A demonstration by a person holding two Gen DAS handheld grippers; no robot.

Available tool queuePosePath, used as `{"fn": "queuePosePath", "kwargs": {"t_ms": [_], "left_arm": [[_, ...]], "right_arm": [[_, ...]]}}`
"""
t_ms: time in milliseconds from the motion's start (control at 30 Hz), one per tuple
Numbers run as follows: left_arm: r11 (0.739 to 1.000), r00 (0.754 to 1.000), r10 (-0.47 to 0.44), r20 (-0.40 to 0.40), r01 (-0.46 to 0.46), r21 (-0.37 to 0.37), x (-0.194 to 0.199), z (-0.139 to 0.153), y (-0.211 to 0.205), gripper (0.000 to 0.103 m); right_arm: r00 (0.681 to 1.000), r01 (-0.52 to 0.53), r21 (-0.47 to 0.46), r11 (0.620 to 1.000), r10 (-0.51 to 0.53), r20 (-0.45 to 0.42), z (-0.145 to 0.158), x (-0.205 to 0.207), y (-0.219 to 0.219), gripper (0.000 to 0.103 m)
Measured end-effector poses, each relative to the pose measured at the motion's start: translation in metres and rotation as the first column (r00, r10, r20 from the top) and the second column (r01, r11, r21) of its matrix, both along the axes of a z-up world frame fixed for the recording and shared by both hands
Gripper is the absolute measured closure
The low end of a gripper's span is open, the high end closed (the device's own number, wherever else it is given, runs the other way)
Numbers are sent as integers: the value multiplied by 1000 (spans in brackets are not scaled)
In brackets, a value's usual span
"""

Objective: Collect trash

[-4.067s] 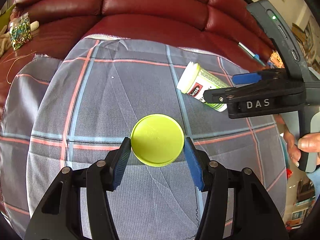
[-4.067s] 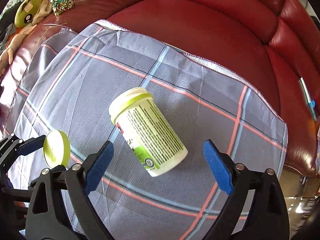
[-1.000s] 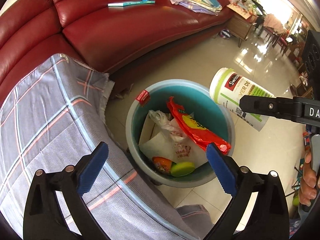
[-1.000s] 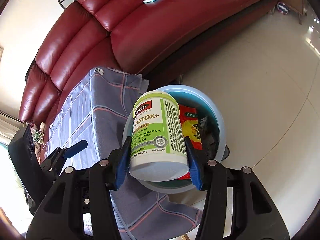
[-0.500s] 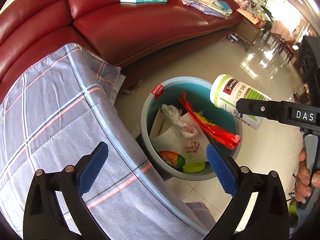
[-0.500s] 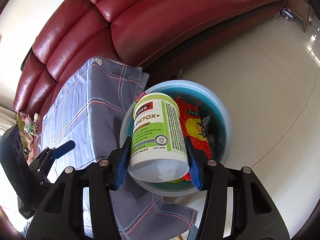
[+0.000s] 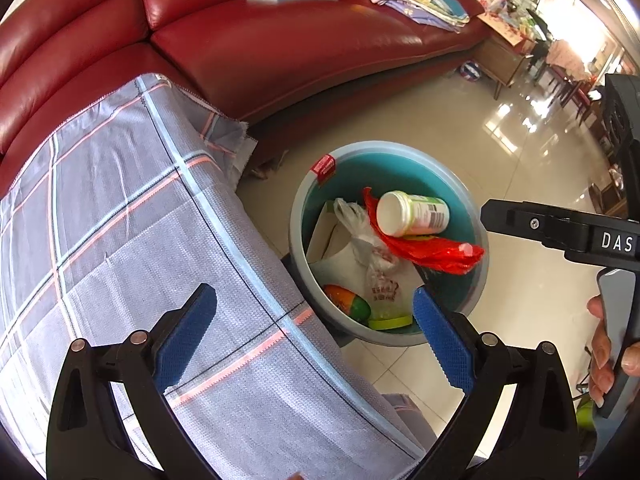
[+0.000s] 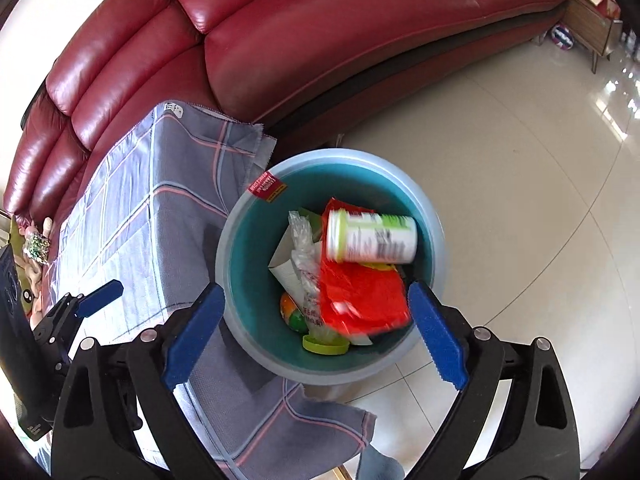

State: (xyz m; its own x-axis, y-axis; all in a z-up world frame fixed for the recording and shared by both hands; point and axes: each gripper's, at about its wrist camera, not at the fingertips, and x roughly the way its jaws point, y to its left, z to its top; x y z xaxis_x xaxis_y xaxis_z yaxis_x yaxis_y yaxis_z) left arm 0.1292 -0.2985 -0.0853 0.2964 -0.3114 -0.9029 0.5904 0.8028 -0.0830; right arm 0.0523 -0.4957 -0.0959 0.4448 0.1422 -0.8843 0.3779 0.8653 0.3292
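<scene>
my right hand-held gripper [image 8: 316,340] hangs over the teal bin [image 8: 240,236], jaws wide apart, empty. supplement bottle [image 8: 370,240] lies on its side in the bin atop the red wrapper [image 8: 360,292]. left hand-held gripper [image 7: 314,340] also spread, holding nothing, beside the bin.

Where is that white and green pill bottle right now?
In both views the pill bottle lies on its side inside the teal bin, atop the red wrapper, on the floor beside the sofa.
</scene>
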Motion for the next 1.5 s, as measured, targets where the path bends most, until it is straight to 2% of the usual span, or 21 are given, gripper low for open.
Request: {"fn": "queuePosePath", "kwargs": {"t_ms": [300, 567, 900, 1200, 1500], "left_arm": [[1000, 1000, 18, -1, -18, -18, -8, 9, 15, 4], [997, 998, 54, -15, -54, -60, -23, 23, 42, 4], [990, 994, 105, 16, -103, -97, -56, 44, 82, 4], [988, 992, 115, 44, -110, -110, -79, 55, 99, 4], [985, 988, 148, 52, -142, -102, -82, 55, 111, 4]], "right_arm": [[1000, -3, -38, 999, 3, 7, 17, -18, 15, 10], [998, -66, -176, 982, 65, -11, 38, -41, 55, 7], [992, -123, -307, 944, 121, -25, 59, -79, 100, 7], [988, -155, -323, 934, 148, -47, 59, -96, 116, 7], [982, -187, -310, 932, 181, -48, 57, -97, 128, 7]]}}
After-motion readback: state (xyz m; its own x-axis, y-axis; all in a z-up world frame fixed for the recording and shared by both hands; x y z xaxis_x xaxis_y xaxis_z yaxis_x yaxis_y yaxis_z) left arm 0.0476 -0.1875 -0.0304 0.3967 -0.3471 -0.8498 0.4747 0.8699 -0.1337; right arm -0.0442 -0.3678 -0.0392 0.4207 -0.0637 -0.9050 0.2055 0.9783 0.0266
